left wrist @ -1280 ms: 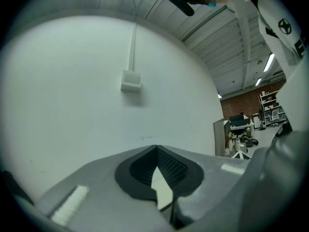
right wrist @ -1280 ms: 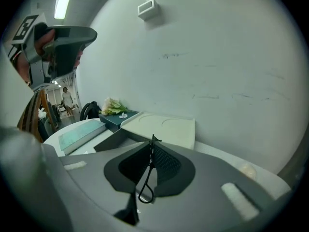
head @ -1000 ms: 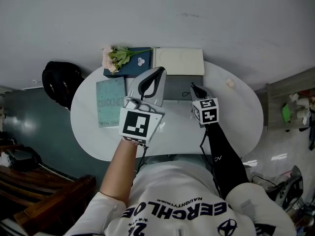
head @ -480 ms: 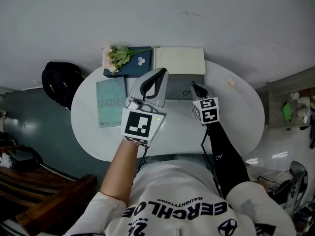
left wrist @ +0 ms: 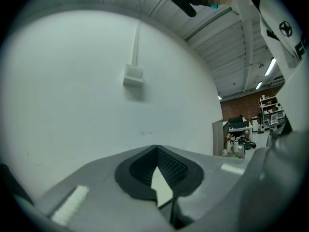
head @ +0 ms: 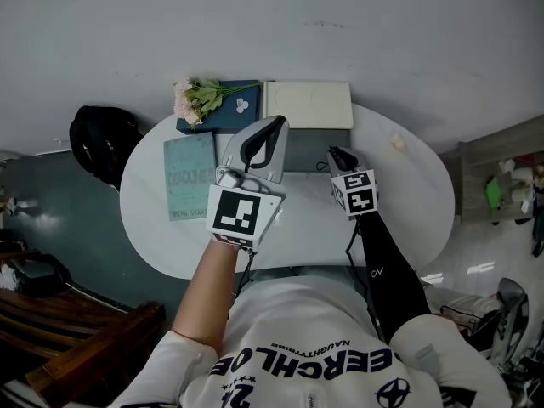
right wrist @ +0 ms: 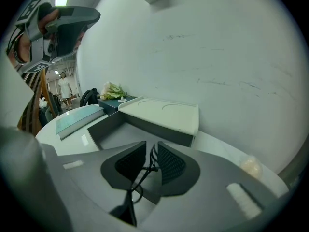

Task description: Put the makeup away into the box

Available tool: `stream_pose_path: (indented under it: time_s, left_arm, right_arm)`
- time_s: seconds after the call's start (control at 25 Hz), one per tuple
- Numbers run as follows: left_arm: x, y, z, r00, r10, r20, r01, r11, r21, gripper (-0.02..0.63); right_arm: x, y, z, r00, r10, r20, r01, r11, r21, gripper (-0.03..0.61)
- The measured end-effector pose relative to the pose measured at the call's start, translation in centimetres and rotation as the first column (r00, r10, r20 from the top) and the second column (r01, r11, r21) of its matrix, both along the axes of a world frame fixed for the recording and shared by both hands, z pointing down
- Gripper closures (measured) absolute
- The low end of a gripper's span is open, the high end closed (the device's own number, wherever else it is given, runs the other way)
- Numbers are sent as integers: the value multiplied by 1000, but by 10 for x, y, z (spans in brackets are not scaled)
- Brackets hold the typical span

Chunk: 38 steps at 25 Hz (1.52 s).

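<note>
The grey open box [head: 304,150] stands at the back of the round white table [head: 408,202], its cream lid [head: 308,104] propped behind it. My right gripper [head: 333,153] hangs over the box's right part, tilted down. In the right gripper view, that gripper [right wrist: 151,146] has just been opening its jaws. A thin black wiry item [right wrist: 144,172] hangs in the narrow gap between the pads, with the box floor [right wrist: 120,134] below. My left gripper [head: 277,122] is held high and level, shut and empty, facing the wall [left wrist: 96,81]. A small cream puff [head: 397,143] lies on the table at right.
A teal book [head: 190,177] lies left of the box. Behind the book is a dark blue box [head: 229,113] with flowers [head: 197,98] on it. A black helmet-like thing [head: 102,143] sits beyond the table's left edge, and a shelf [head: 501,185] stands at the right.
</note>
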State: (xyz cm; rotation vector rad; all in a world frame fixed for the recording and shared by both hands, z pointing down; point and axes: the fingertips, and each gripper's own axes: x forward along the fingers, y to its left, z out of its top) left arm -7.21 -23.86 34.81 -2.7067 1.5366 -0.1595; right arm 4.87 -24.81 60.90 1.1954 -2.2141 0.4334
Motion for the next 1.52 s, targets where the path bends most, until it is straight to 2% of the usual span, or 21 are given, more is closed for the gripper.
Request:
stream_pose_path:
  time_s: [0.08, 0.12, 0.44, 0.72, 1.12, 1.36, 1.52]
  left_arm:
    - [0, -1, 0, 1000, -1, -3, 1, 1000, -1, 614]
    - [0, -1, 0, 1000, -2, -5, 2, 1000, -1, 614]
    - [2, 1, -2, 1000, -3, -10, 3, 1000, 1, 614]
    - [5, 0, -10, 1000, 2, -21, -2, 1000, 14, 614]
    - [11, -4, -22, 999, 19, -29, -18, 999, 28, 614]
    - [19, -6, -35, 999, 42, -32, -40, 997, 60, 614]
    - [26, -4, -37, 998, 59, -27, -57, 996, 68, 614]
  right_arm:
    - [-1, 1, 1, 1000, -8, 2, 8, 1000, -7, 422]
    - [-1, 2, 1, 1000, -10, 3, 10, 1000, -8, 414]
    - [1, 4, -6, 1000, -7, 20, 6, 1000, 13, 416]
    - [11, -9, -70, 995, 30, 99, -45, 987, 151, 419]
    - [18, -4, -198, 985, 38, 169, -103, 915, 390, 407]
    - [23, 6, -257, 976, 54, 212, -157, 847, 508, 387]
    - [27, 12, -262, 978, 58, 201, -156, 841, 517, 382]
